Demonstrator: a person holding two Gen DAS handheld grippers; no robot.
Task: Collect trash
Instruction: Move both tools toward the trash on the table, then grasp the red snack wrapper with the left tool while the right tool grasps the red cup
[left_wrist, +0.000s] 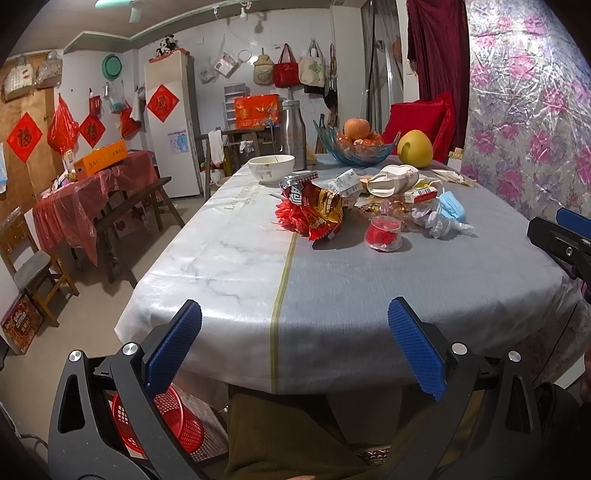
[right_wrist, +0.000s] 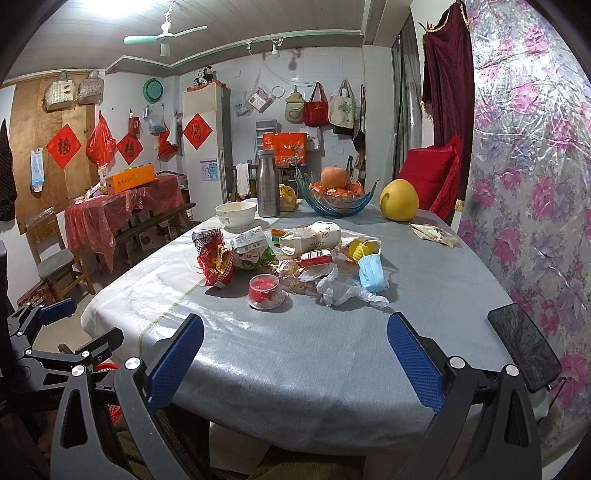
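A heap of trash lies mid-table: a red snack bag (left_wrist: 320, 210) (right_wrist: 216, 260), a clear cup with a red lid (left_wrist: 384, 233) (right_wrist: 264, 291), a blue face mask (left_wrist: 451, 206) (right_wrist: 370, 272), crumpled white plastic (right_wrist: 341, 290), a white carton (right_wrist: 314, 236) and wrappers. My left gripper (left_wrist: 294, 349) hangs open at the table's near edge, nothing between its fingers. My right gripper (right_wrist: 295, 358) is open too, short of the heap. A red mesh basket (left_wrist: 168, 424) stands on the floor below the left gripper.
On the grey and white tablecloth (right_wrist: 295, 350) stand a white bowl (right_wrist: 236, 214), a steel bottle (right_wrist: 267, 184), a blue glass fruit bowl (right_wrist: 334, 201) and a yellow pomelo (right_wrist: 399, 201). A black phone (right_wrist: 524, 347) lies at the right edge. A person's olive trousers (left_wrist: 288, 435) show below.
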